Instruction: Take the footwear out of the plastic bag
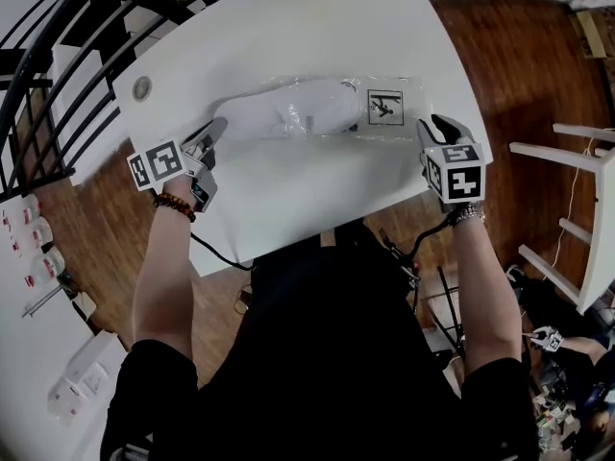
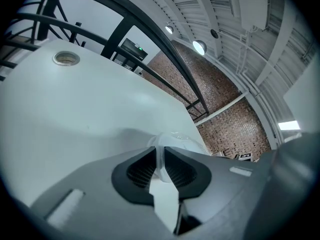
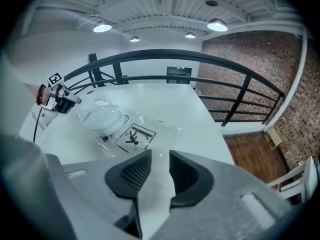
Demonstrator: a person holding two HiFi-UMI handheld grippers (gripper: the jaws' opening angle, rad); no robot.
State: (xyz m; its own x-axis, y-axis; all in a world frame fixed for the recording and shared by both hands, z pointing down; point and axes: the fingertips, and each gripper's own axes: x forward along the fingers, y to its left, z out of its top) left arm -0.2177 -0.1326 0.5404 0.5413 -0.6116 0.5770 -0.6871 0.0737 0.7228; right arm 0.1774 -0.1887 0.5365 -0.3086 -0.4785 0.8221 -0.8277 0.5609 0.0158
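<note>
Nearest the person, by the counter's right edge, the right gripper [image 1: 434,131] stands with its jaws apart and nothing between them; only bare white counter [image 1: 307,195] shows in the gap. At the left, the left gripper [image 1: 215,129] is pinched nearly closed on a fold of the clear plastic bag [image 1: 332,134], with the film caught between its pads.

The bag lies across the counter's middle, lengthways between the two grippers. The white footwear [image 1: 288,111] sits in its left half, just beyond the left gripper and well apart from the right one. A square black-and-white warning label [image 1: 384,107] on flat film lies between.

Done well, I judge, the left pinch holds firm and low while the right finds the bag's mouth, which I cannot make out, and takes the shoe itself, not loose film.
</note>
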